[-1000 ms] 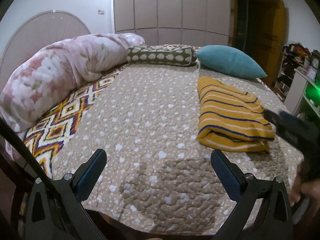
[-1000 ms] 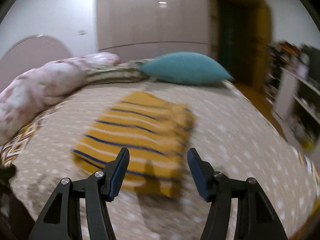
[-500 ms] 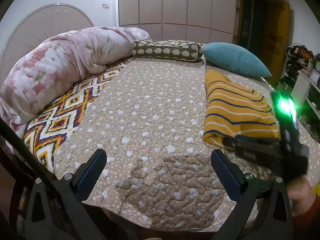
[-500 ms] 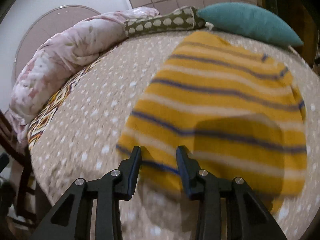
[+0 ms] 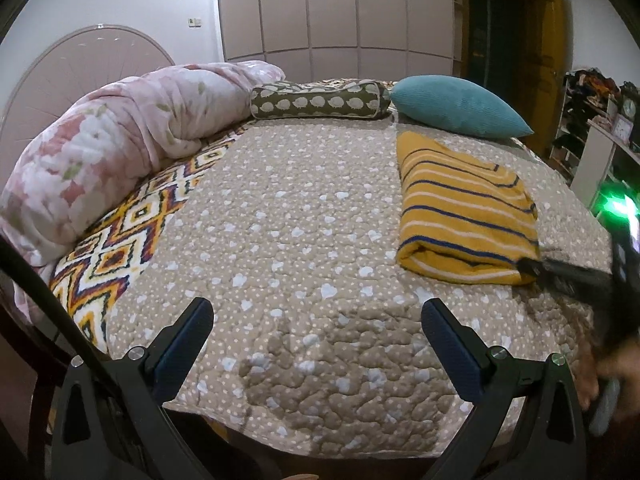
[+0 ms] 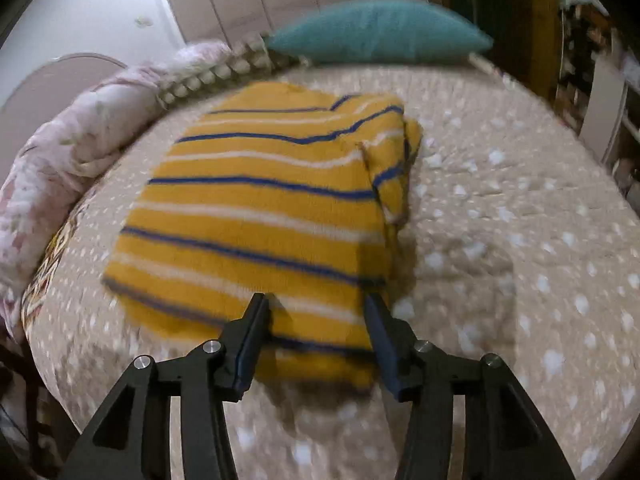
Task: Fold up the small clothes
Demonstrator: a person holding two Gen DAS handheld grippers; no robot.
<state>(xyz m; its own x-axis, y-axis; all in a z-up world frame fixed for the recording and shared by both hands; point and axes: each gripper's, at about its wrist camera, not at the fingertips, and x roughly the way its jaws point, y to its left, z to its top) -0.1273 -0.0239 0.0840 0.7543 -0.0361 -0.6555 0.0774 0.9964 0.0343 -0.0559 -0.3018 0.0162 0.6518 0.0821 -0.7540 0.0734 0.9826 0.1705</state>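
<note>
A folded yellow sweater with blue and white stripes lies on the right side of the bed. It fills the middle of the right wrist view. My right gripper is open with its fingers over the sweater's near right corner; whether they touch the cloth I cannot tell. In the left wrist view the right gripper reaches that corner from the right. My left gripper is wide open and empty above the bed's near edge, left of the sweater.
A pink floral duvet lies rolled along the left side. A patterned bolster and a teal pillow lie at the far end. Shelves stand at the right.
My right gripper has opened wider and shifted to the sweater's near right corner. My left gripper has stayed open and nearly still.
</note>
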